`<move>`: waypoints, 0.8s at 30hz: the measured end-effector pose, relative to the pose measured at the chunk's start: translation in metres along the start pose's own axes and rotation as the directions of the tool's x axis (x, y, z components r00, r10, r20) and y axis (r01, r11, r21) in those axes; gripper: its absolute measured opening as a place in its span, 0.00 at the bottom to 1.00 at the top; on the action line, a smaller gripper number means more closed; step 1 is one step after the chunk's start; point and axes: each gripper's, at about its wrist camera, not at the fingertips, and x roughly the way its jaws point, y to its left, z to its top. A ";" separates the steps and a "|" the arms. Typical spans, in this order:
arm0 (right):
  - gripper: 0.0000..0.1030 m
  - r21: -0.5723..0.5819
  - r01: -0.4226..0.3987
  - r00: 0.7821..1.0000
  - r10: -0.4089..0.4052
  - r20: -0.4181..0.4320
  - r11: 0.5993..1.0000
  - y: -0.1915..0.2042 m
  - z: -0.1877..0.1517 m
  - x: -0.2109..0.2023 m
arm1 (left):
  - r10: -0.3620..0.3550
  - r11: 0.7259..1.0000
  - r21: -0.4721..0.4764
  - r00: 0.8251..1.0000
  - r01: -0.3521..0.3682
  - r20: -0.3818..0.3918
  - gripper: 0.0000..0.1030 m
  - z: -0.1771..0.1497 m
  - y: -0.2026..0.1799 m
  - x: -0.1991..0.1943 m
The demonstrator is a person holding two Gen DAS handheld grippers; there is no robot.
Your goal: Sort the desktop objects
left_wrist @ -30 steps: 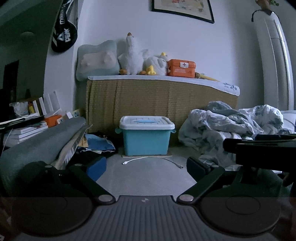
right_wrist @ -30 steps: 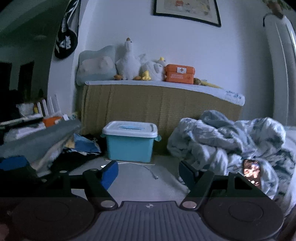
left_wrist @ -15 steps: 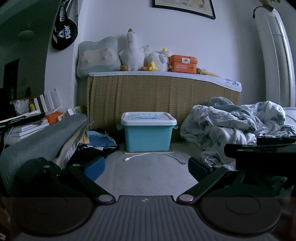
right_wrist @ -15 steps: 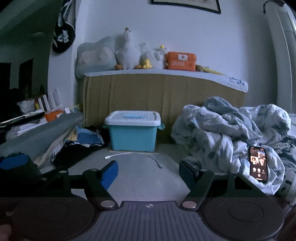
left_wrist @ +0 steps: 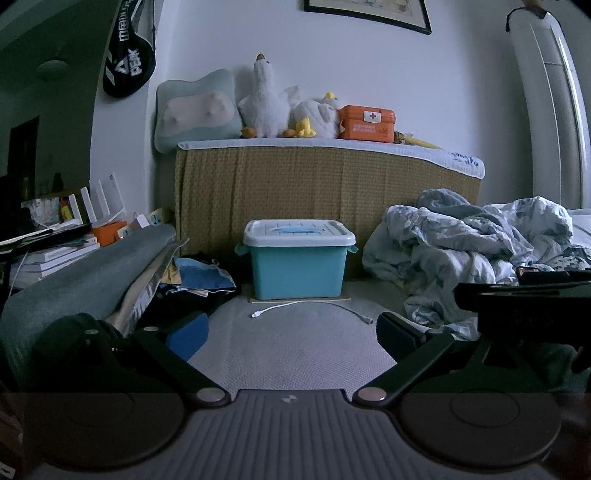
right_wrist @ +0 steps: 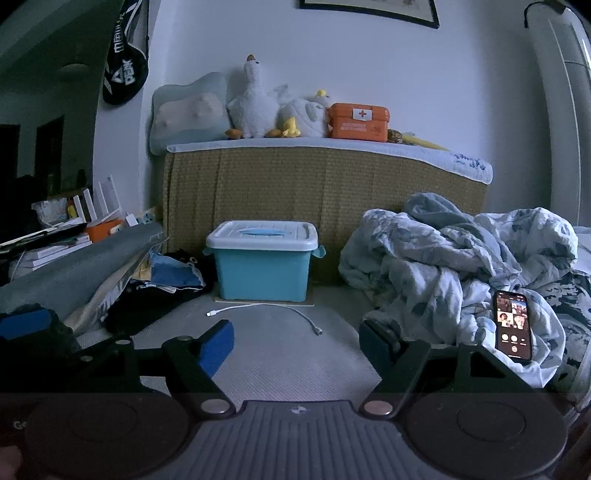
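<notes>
White cable [right_wrist: 264, 308] lies loose on the bed before the box [right_wrist: 263, 258], unsorted; left gripper [left_wrist: 291, 330] and right gripper [right_wrist: 295, 341] hover wide open, holding nothing, positioned for approach.

Dim, bluish light. A white wall [left_wrist: 424, 92] fills twelve o'clock, a framed picture [left_wrist: 369, 13] high on it. A woven headboard [left_wrist: 314, 192] stands below; a tall white air conditioner [left_wrist: 546, 110] rises at two o'clock.
</notes>
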 end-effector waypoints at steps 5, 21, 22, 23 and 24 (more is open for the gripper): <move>0.76 0.003 0.007 1.000 -0.007 -0.005 1.000 -0.001 0.000 0.000 | 0.001 1.000 -0.002 1.000 -0.001 0.000 0.98 0.000 0.000 0.001; 0.77 0.012 0.012 1.000 -0.012 -0.011 1.000 -0.004 0.000 0.001 | 0.000 1.000 -0.006 1.000 0.000 -0.001 0.99 0.000 0.001 0.001; 0.77 0.011 0.012 1.000 -0.012 -0.011 1.000 -0.004 0.000 0.001 | 0.000 1.000 -0.006 1.000 0.000 -0.001 0.99 0.000 0.001 0.001; 0.77 0.011 0.012 1.000 -0.012 -0.012 1.000 -0.004 0.000 0.001 | 0.000 1.000 -0.006 1.000 0.000 -0.001 0.99 0.000 0.001 0.001; 0.77 0.012 0.012 1.000 -0.012 -0.012 1.000 -0.004 0.000 0.001 | 0.001 1.000 -0.007 1.000 -0.001 -0.002 0.99 0.000 0.001 0.001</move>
